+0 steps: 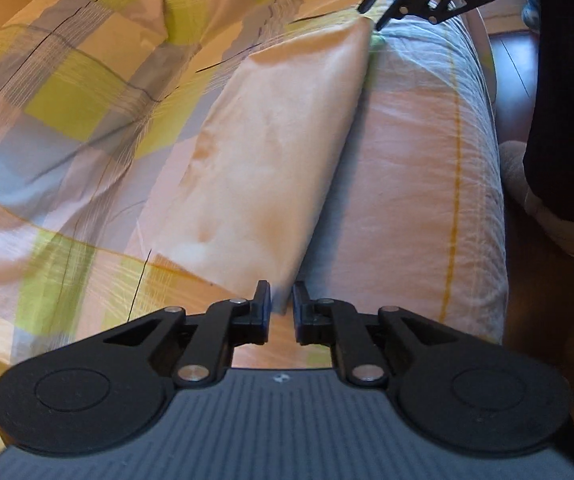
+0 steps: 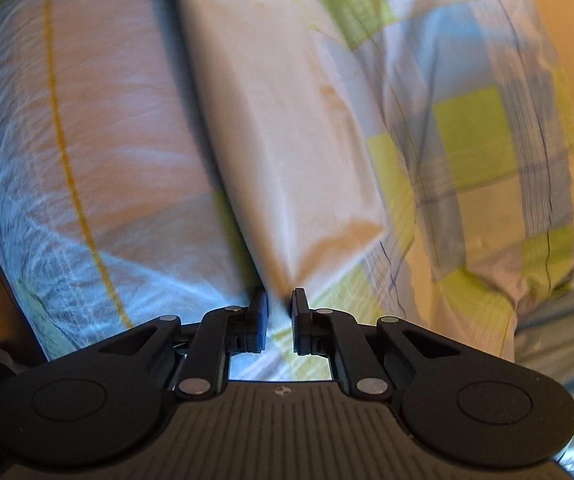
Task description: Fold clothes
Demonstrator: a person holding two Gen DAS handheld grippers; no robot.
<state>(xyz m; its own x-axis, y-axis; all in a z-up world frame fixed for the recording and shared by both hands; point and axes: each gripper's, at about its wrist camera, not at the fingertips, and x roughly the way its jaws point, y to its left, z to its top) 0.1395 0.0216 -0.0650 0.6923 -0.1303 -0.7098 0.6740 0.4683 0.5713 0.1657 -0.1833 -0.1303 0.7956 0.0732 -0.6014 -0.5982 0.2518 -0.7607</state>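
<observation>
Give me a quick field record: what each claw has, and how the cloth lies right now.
left claw: shut on one corner of the peach cloth
right claw: shut on the opposite corner of the same edge
cloth state: lifted edge stretched between both claws, rest trailing onto the bed
surface: checked bedcover underneath
bystander parts: dark trouser leg beside the bed

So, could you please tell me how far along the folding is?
Done: the cloth is already a narrow strip on the bed. In hand: the left gripper and right gripper pinch opposite ends. Left: folding it shorter and laying it down.
</observation>
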